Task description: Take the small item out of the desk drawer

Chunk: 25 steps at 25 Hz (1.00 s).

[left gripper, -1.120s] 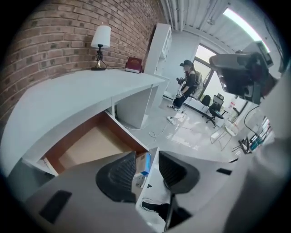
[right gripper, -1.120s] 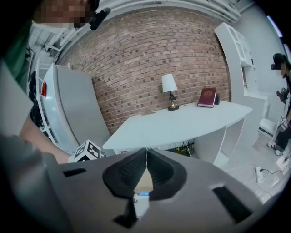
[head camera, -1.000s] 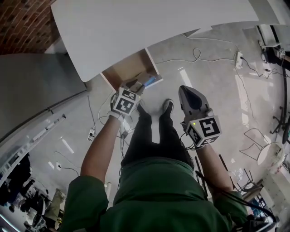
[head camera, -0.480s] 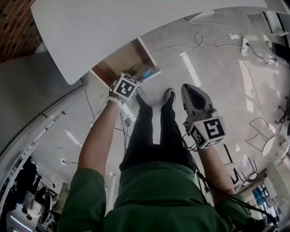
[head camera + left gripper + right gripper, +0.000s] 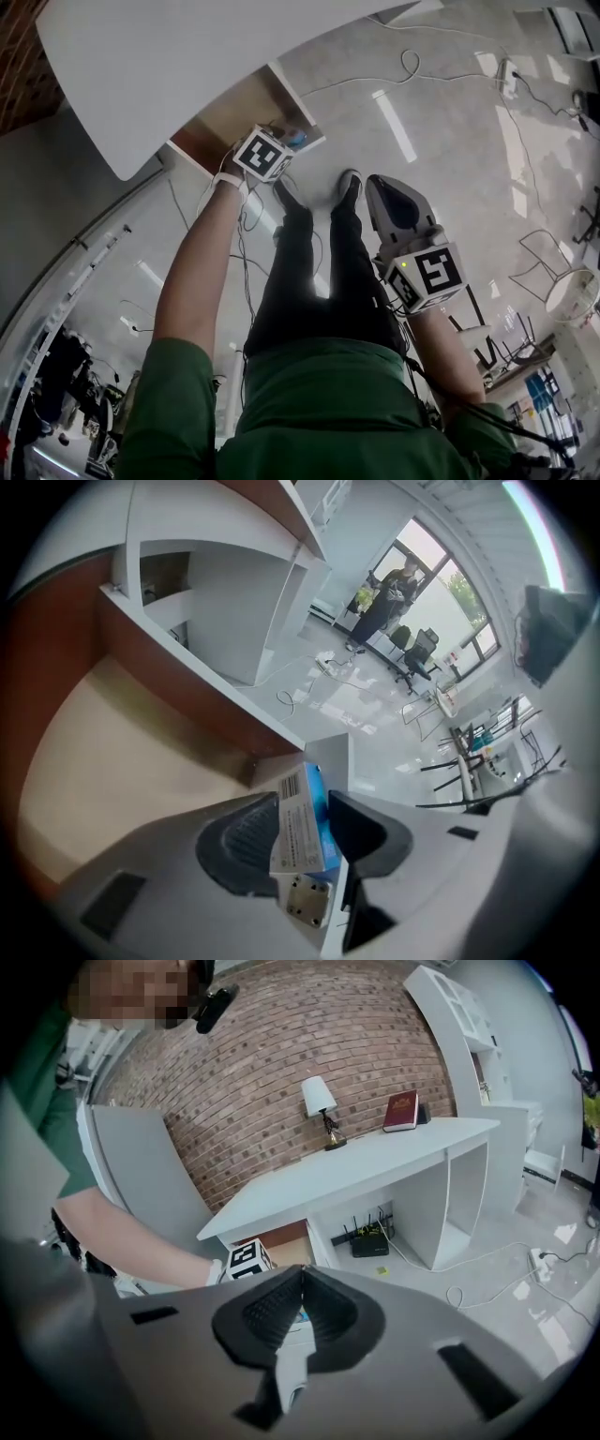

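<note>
The desk drawer (image 5: 230, 114) stands pulled out under the white desk top (image 5: 159, 66), its wooden bottom (image 5: 112, 761) bare. A small blue and white box (image 5: 305, 822) with a barcode label sits at the drawer's front right corner (image 5: 296, 138). My left gripper (image 5: 314, 808) reaches into the drawer (image 5: 279, 145); its jaws are opening, one on each side of the box, close to its faces. My right gripper (image 5: 382, 187) hangs shut and empty above the floor by the person's legs, its pads (image 5: 302, 1279) pressed together.
The desk (image 5: 375, 1162) carries a lamp (image 5: 319, 1101) and a red book (image 5: 401, 1110) before a brick wall. A router (image 5: 372, 1239) and cables (image 5: 403, 75) lie on the floor. The person's shoes (image 5: 349, 183) stand just in front of the drawer.
My left gripper has moved forward into the drawer until the box lies between its jaws. The box stays at the drawer's corner. The right gripper has hardly moved.
</note>
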Tool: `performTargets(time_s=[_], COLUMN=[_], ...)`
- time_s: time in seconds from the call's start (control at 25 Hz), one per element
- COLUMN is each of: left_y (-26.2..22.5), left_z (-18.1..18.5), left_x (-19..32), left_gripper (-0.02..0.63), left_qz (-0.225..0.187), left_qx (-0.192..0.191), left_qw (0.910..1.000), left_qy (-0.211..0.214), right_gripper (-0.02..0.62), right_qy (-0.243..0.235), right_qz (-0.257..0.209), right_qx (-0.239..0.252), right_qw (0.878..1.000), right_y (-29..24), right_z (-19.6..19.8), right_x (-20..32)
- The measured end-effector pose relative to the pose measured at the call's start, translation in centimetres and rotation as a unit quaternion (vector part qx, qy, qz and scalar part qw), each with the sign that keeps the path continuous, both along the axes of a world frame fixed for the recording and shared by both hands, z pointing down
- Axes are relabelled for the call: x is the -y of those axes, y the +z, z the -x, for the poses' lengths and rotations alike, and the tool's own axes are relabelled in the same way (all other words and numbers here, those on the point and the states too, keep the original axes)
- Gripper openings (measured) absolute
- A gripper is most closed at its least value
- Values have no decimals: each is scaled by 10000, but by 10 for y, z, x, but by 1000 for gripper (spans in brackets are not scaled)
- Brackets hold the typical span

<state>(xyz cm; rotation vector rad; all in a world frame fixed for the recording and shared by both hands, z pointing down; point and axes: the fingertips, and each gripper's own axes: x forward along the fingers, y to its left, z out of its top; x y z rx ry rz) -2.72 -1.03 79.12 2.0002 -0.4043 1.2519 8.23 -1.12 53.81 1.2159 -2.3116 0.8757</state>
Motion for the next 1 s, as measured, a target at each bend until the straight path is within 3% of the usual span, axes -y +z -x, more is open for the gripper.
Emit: performTargets(time_s=[0.16, 0.4, 0.64, 1.0], left_y=[4, 3, -3, -7], left_z=[1, 4, 6, 40], left_x=[3, 3, 0, -12], left_gripper=[166, 184, 105, 58], left_qz=[152, 52, 260, 237], left_qx=[-7, 216, 203, 361], left_qw=[9998, 9992, 9993, 9987], left_qy=[100, 341, 196, 275], right_gripper=[5, 3, 4, 3], right_qy=[16, 34, 125, 255], right_qz=[71, 142, 144, 231], right_qx=[39, 126, 230, 324], right_qw=[10000, 9998, 9996, 9989], right_y=[7, 9, 5, 6], right_z=[-1, -2, -6, -14], right_x=[-4, -8, -5, -7])
